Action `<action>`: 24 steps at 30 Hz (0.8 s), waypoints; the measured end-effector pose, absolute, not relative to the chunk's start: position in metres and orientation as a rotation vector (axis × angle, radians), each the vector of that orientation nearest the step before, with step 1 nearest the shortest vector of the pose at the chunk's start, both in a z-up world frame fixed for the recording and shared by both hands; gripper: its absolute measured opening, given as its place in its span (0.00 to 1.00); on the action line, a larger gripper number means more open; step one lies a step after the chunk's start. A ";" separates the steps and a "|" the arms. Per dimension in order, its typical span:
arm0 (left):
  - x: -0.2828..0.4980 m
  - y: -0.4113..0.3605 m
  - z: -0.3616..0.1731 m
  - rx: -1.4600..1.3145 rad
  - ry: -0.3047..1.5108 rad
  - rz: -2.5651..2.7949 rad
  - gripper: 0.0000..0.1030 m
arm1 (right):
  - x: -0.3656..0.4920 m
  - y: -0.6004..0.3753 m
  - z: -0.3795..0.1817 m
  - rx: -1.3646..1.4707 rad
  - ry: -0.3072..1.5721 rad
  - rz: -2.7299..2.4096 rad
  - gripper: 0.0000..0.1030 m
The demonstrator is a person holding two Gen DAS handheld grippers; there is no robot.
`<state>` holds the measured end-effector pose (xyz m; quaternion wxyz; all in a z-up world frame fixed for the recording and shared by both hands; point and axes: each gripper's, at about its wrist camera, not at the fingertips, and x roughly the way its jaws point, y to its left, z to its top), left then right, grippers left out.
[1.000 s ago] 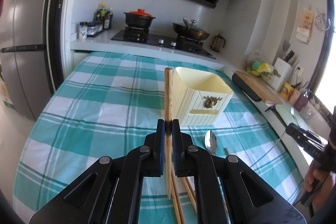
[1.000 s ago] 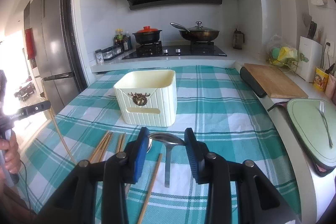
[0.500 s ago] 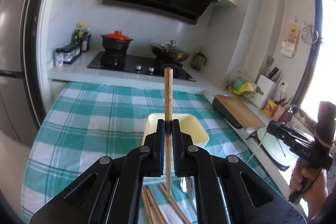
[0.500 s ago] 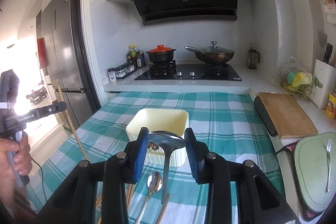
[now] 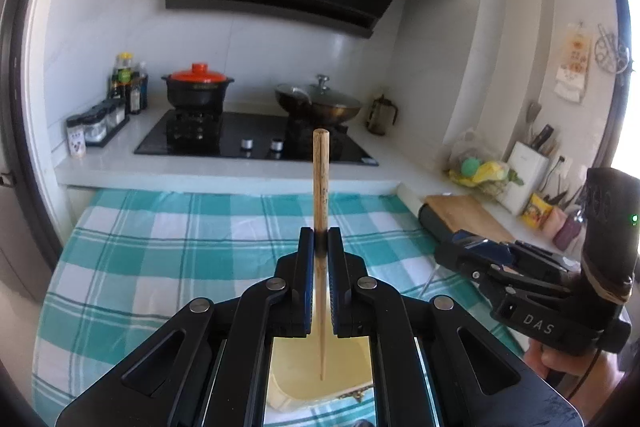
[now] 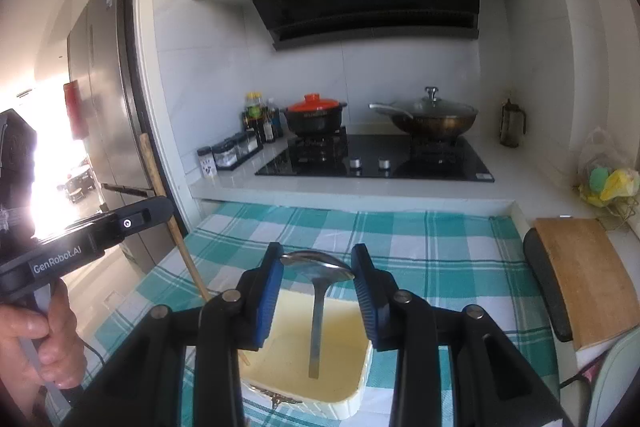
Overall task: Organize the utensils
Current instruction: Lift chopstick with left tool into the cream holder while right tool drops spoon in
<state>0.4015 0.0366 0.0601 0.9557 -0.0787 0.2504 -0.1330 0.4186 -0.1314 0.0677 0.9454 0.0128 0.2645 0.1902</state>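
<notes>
My left gripper is shut on a wooden chopstick, held upright with its thin tip hanging over the open cream utensil box. My right gripper is shut on a metal spoon by its bowl; the handle hangs down into the same cream box. In the right wrist view the left gripper and its chopstick are at the left of the box. In the left wrist view the right gripper is at the right.
The box stands on a teal checked tablecloth. Behind it are a counter and a black hob with a red-lidded pot and a wok. A wooden cutting board lies at the right.
Both grippers have risen from the table and moved over the box. The chopstick and the spoon now hang over its opening instead of above the utensils on the cloth.
</notes>
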 end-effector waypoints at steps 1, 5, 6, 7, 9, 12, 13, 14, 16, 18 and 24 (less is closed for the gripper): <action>0.410 0.034 0.050 -0.157 0.541 -0.266 0.04 | 0.430 -0.129 0.056 0.029 0.583 0.394 0.34; 0.435 0.026 0.008 -0.166 0.668 -0.260 0.04 | 0.463 -0.126 0.017 0.042 0.735 0.394 0.34; 0.439 0.025 -0.002 -0.169 0.693 -0.254 0.04 | 0.470 -0.125 0.010 0.037 0.758 0.385 0.34; 0.442 0.024 -0.010 -0.169 0.714 -0.249 0.04 | 0.476 -0.124 0.002 0.026 0.782 0.378 0.34; 0.446 0.020 -0.021 -0.155 0.733 -0.233 0.05 | 0.484 -0.121 -0.008 0.008 0.811 0.362 0.34; 0.448 0.019 -0.029 -0.127 0.736 -0.193 0.15 | 0.492 -0.118 -0.017 -0.020 0.817 0.344 0.35; 0.448 0.020 -0.030 -0.128 0.739 -0.191 0.25 | 0.494 -0.118 -0.019 -0.024 0.819 0.336 0.47; 0.445 0.022 -0.029 -0.127 0.735 -0.180 0.51 | 0.494 -0.118 -0.018 -0.021 0.816 0.324 0.57; 0.430 0.030 -0.023 -0.119 0.684 -0.137 0.72 | 0.488 -0.123 -0.012 0.010 0.788 0.328 0.70; 0.414 0.039 -0.017 -0.104 0.658 -0.132 0.77 | 0.474 -0.127 -0.002 0.024 0.765 0.331 0.71; 0.346 0.070 -0.006 -0.014 0.625 -0.058 0.94 | 0.412 -0.136 0.019 -0.070 0.712 0.297 0.77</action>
